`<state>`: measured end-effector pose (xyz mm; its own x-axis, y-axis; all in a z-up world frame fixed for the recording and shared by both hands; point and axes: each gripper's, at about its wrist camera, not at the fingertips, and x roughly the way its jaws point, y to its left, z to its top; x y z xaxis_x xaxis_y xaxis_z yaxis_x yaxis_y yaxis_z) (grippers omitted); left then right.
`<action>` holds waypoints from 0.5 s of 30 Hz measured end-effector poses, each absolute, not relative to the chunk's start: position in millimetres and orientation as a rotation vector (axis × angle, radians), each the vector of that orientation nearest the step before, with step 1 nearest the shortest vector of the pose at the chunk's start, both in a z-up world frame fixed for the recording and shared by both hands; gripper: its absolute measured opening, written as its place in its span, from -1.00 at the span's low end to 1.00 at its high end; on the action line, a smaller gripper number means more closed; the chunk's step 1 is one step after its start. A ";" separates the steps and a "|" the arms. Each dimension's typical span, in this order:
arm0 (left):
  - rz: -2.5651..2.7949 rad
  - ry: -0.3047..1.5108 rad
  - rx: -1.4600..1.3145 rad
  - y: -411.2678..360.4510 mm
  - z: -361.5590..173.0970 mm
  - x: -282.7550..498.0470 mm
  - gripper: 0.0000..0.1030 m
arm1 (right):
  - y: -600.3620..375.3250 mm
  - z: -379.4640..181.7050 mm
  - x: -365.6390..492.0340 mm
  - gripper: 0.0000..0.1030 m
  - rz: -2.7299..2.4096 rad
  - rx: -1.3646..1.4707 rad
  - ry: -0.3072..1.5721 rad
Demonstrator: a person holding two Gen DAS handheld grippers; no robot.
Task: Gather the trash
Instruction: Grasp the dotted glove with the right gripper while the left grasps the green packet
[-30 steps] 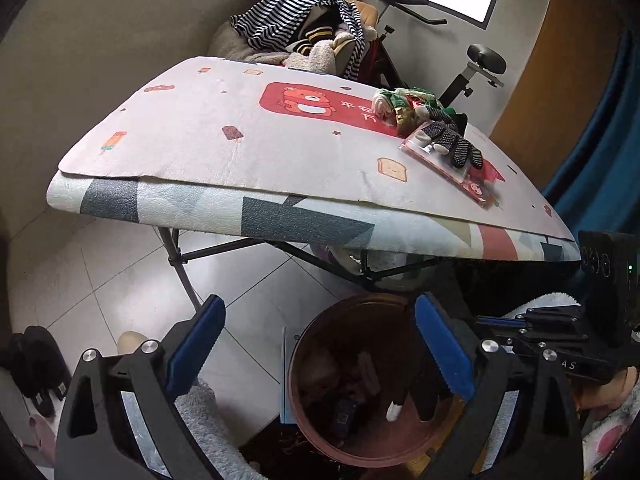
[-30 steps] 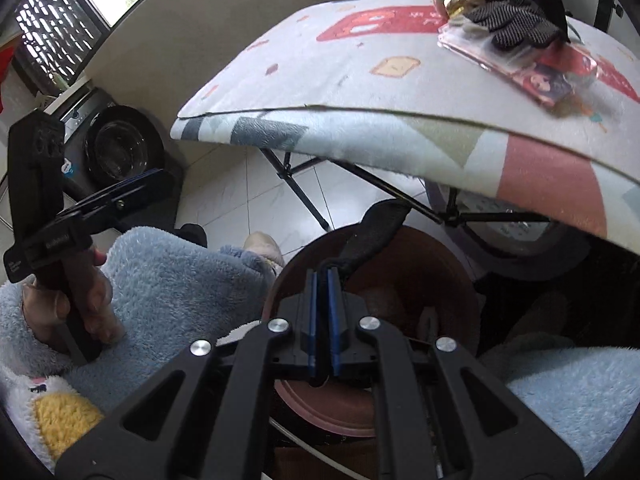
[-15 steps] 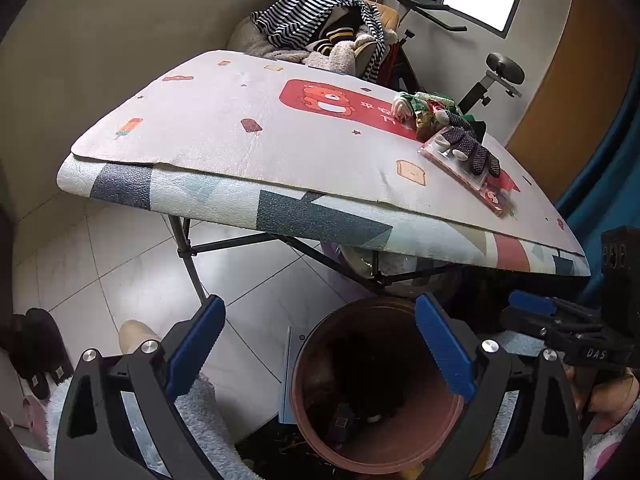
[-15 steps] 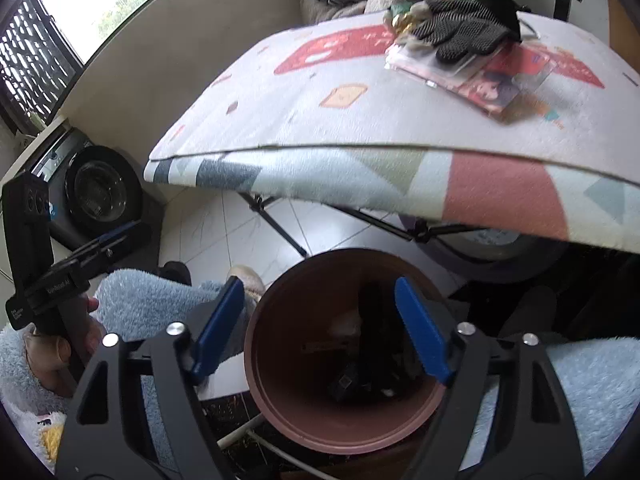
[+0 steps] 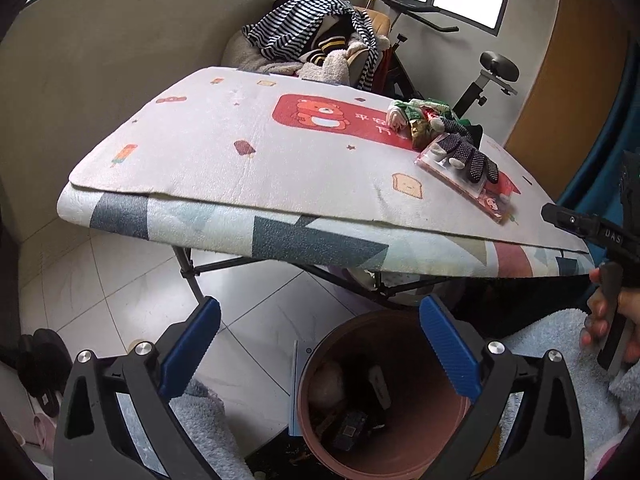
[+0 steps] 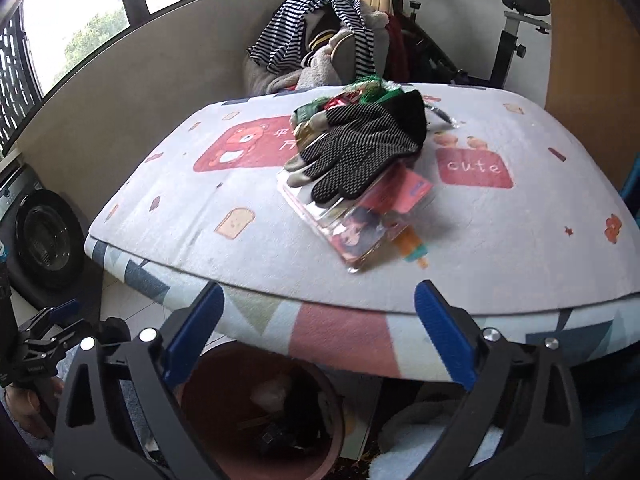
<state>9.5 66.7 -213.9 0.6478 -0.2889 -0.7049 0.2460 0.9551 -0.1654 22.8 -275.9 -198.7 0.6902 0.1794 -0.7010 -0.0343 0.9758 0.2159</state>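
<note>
At the bottom of the left wrist view, the left gripper point(image 5: 320, 344) stands with its blue ribbed pads wide apart and nothing between them, above a round, smooth reddish-brown bin point(image 5: 436, 452) on the pale tiled floor. Inside the bin lie dark scraps, a pale crumpled lump and a small item with a square printed code. In the right wrist view the right gripper point(image 6: 320, 328) fills the bottom of the frame, its jaws opening and nearly at their widest, empty; the bin point(image 6: 204, 420) shows below it at lower centre. Above both, a folding table point(image 6: 344, 336) carries a fuzzy white cloth point(image 6: 500, 240) printed with toast, ice lollies and red panels, one with a bear and characters too small to read, one reading "cute". On the cloth, at the centre of the right view, a black knitted glove point(image 6: 360, 148) with a dotted grip and grey fingertips lies across a flat clear plastic packet point(image 6: 360, 220) with a cartoon figure; crinkled green and red wrappers point(image 6: 352, 98) sit just behind it. At the right edge of the left view, a hand point(image 5: 612, 320) grips a black handle marked "DAS". Striped clothing point(image 6: 316, 28) is heaped at the upper centre.
</note>
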 end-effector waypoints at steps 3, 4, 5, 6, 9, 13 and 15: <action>-0.321 0.760 -0.031 61.9 -200.7 16.6 0.89 | -293.4 -187.9 38.2 0.84 0.097 0.185 0.775; -0.321 0.743 -0.022 60.2 -195.6 20.5 0.89 | -299.0 -184.1 43.5 0.82 0.097 0.191 0.762; -0.320 0.728 -0.015 58.6 -190.7 24.7 0.89 | -307.5 -179.8 51.1 0.81 0.096 0.204 0.746; -0.320 0.716 -0.008 57.1 -186.0 29.7 0.89 | -312.4 -176.4 56.5 0.75 0.092 0.218 0.737; -0.311 0.700 -0.002 53.4 -173.7 49.4 0.89 | -335.5 -170.6 83.0 0.59 0.071 0.282 0.725; -0.319 0.684 -0.007 49.2 -162.4 76.7 0.89 | -366.8 -173.8 125.2 0.41 0.033 0.389 0.720; -0.317 0.690 -0.001 46.6 -160.1 90.7 0.89 | -378.5 -179.2 147.0 0.31 0.013 0.434 0.731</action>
